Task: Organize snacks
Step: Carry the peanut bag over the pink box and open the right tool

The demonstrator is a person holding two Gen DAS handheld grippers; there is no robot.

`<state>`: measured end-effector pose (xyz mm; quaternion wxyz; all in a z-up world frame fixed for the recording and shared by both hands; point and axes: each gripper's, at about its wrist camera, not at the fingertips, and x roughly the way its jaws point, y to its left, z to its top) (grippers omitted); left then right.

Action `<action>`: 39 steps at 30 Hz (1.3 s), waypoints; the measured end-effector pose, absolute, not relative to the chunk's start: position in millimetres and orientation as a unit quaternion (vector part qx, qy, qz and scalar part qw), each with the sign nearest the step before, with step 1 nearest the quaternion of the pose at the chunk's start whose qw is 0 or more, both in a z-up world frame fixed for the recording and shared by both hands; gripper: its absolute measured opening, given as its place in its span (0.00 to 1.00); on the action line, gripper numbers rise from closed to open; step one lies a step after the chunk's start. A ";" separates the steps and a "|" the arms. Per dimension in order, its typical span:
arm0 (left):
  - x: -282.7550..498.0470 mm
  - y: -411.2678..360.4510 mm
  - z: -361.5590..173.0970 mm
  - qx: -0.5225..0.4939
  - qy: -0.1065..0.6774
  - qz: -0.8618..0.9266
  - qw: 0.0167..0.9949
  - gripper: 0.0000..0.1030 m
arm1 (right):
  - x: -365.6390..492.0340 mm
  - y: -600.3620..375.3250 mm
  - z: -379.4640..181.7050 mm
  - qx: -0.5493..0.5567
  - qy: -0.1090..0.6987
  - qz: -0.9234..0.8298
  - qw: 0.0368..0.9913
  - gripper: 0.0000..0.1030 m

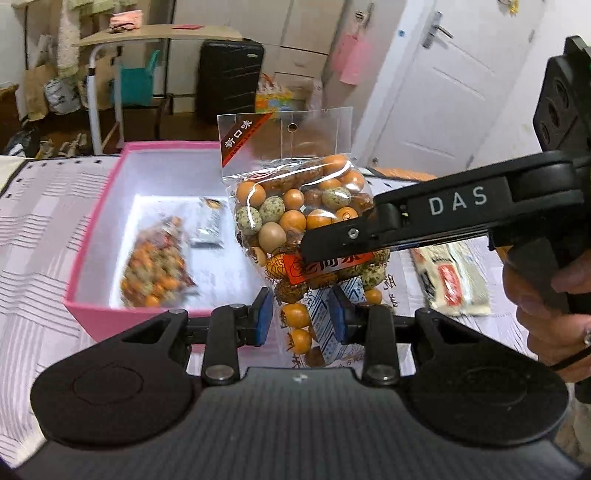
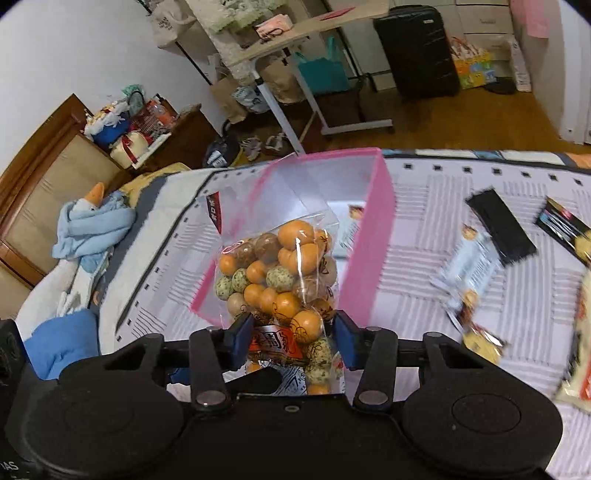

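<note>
A clear bag of orange and speckled coated nuts hangs upright above the bed, beside the open pink box. My left gripper is shut on the bag's lower end, blue pads on both sides. My right gripper is shut on the same bag near its orange label; in the left wrist view one of its fingers crosses the bag from the right. In the box lie a second nut bag and a small grey packet.
Loose snacks lie on the striped bed cover right of the box: a white bar, a black packet, a dark packet and a white pack. Beyond the bed stand a folding table and a black suitcase.
</note>
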<state>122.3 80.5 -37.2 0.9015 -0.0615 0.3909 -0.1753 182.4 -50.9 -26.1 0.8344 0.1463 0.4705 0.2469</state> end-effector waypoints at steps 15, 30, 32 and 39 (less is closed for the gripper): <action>219.3 144.7 -82.5 -0.072 0.396 -0.129 0.906 0.31 | 275.2 -0.3 -96.0 0.215 0.510 0.235 0.799 0.47; 214.7 134.2 -89.5 -0.037 0.414 -0.097 0.904 0.37 | 235.9 -18.7 -50.8 0.070 0.479 0.214 0.848 0.66; 205.8 134.4 -76.7 -0.039 0.409 -0.100 0.906 0.38 | 228.3 -37.2 -37.3 0.062 0.470 0.216 0.854 0.66; 169.4 101.9 -27.3 -0.021 0.388 -0.145 0.910 0.40 | 192.6 -100.3 1.5 0.047 0.414 0.219 0.882 0.66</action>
